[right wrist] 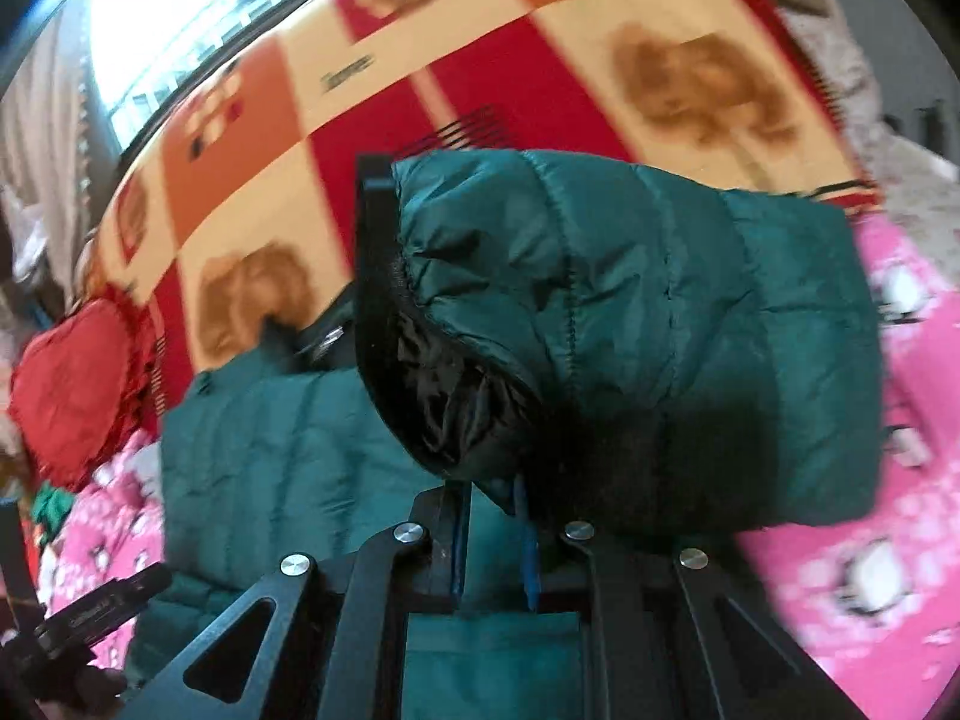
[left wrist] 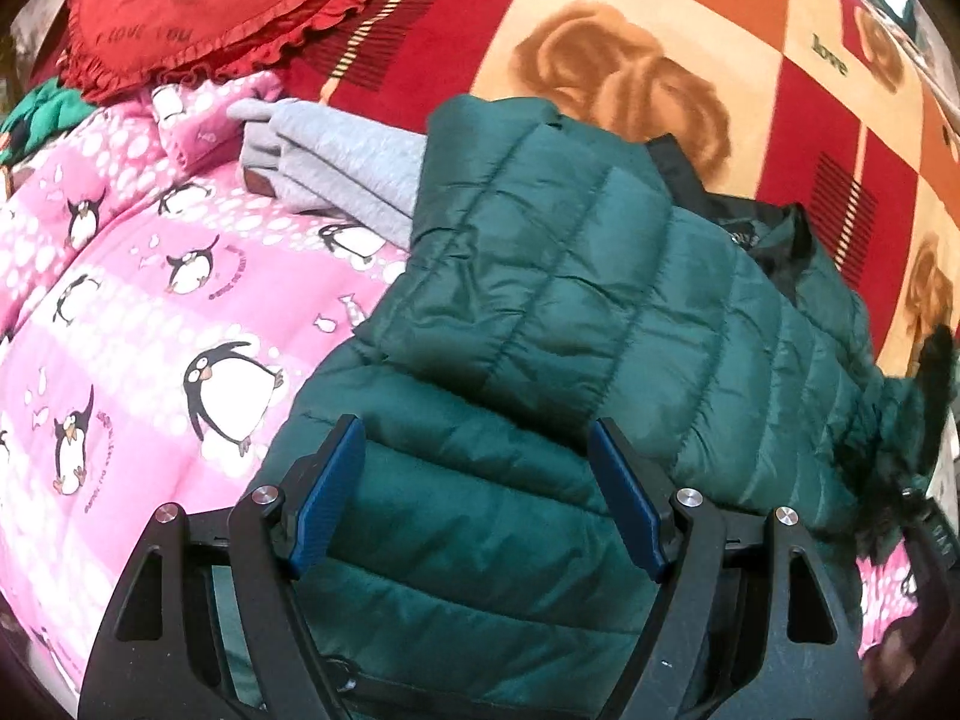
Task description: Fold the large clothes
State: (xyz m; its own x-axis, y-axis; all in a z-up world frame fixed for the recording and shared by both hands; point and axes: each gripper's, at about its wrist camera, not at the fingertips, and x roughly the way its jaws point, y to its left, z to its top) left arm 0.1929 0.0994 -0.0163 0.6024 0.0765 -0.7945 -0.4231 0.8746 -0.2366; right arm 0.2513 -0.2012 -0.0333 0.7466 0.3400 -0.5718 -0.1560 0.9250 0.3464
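Jacket: a dark green quilted puffer jacket (left wrist: 540,312) lies on the bed, across the pink penguin quilt (left wrist: 150,312) and the red, orange and cream checked blanket (left wrist: 690,12); one sleeve is folded over the body, and black lining shows at the collar.
Left gripper: the left gripper (left wrist: 477,438) hovers over the jacket's lower part, its blue pads (left wrist: 333,492) spread wide with green fabric between them but no pinch that I can see.
Right gripper: the right gripper (right wrist: 492,498) has its jaws closed tight on a fold of the jacket (right wrist: 660,330), lifting a bunched part with the black-lined opening above the rest; this view is blurred.
Other clothes: a folded grey garment (left wrist: 336,174) sits on the quilt just beside the jacket.
Cushion: a red frilled cushion (left wrist: 204,12) rests further back on the bed.
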